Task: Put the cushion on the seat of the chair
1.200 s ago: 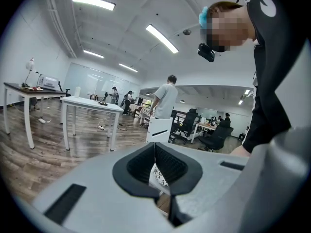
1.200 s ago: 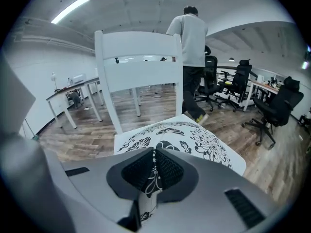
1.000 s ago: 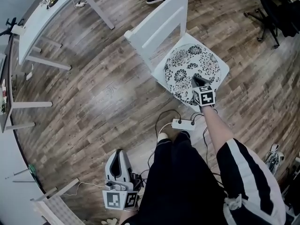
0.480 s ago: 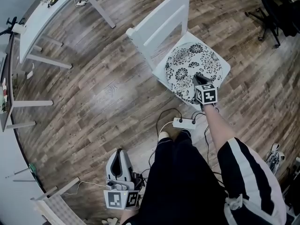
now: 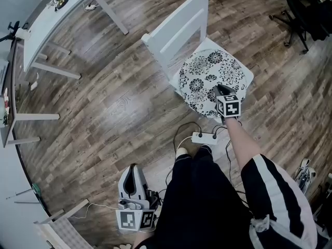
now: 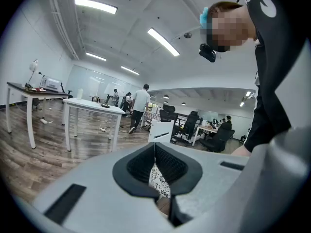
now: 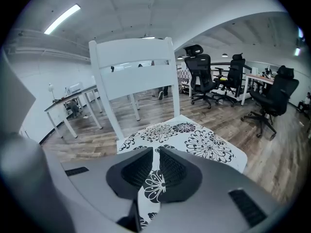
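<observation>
Person: black trousers [image 5: 207, 201] fill the bottom of the head view; a black sleeve with a white stripe [image 5: 280, 191] leads to a bare forearm reaching forward on the right.
Left claw [image 5: 133, 169]: held low by the person's left leg, over the wood floor [image 5: 114, 102], well apart from the chair. Its dark pads [image 6: 170, 166] meet at the tips and hold nothing.
Power strip [image 5: 203, 137]: white, lying on the floor just ahead of the person's feet, with a dark cable [image 5: 181, 126] looping beside it.
Right claw [image 5: 219, 90]: reached out over the near part of the cushion. Its pads stand almost together, and the patterned fabric fills the thin gap between them, so it appears pinched onto the cushion's near edge.
Cushion [image 5: 205, 74]: round, white with black flowers, lying flat on the seat; its near edge hangs slightly past the seat's front.
Seat [image 5: 248, 78]: white; bare corners show around the cushion.
Chair [image 5: 179, 22]: white, slatted backrest upright on the far side of the cushion, facing the person.
White worktop [image 5: 46, 27]: far left, on slim white legs, well apart from the chair.
Office chairs [image 7: 211, 79]: black, on castors, standing beyond the chair to the right.
People: small figures stand far down the room in the left gripper view.
</observation>
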`<state>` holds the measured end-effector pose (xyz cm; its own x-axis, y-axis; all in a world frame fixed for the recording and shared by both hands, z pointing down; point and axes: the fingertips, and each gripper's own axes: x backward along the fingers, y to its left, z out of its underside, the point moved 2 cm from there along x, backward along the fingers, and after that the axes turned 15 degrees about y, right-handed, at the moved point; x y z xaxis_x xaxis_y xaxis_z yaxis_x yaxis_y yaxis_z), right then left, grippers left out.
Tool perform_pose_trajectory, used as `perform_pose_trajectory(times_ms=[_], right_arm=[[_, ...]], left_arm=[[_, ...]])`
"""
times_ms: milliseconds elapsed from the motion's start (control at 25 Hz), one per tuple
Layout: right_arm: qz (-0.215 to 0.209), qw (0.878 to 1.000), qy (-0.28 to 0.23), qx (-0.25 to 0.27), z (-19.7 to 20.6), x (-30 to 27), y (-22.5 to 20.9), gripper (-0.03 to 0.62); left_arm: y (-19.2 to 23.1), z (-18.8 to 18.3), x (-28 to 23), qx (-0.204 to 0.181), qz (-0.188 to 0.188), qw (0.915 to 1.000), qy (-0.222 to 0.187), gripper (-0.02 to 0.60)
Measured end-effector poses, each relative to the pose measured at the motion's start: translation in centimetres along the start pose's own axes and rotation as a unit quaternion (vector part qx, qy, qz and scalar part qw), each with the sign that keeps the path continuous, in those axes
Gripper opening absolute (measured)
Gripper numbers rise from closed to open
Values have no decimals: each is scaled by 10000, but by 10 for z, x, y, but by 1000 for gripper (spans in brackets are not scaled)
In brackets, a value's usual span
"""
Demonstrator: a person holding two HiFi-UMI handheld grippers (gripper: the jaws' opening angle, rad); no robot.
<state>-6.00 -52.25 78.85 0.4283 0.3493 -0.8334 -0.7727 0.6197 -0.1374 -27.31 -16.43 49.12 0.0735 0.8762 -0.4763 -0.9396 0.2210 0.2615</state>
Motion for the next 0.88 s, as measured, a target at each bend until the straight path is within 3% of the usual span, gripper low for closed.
perform_pose_trajectory(times_ms=[480, 880], right_arm=[[381, 9949, -933, -52, -28, 72, 0, 32], [206, 9782, -2061, 118, -67, 167, 32, 32]], left_arm=[[-10, -27, -14, -209, 622, 9973, -331, 6], [-26, -61, -27, -418, 1204, 9900, -612, 6]])
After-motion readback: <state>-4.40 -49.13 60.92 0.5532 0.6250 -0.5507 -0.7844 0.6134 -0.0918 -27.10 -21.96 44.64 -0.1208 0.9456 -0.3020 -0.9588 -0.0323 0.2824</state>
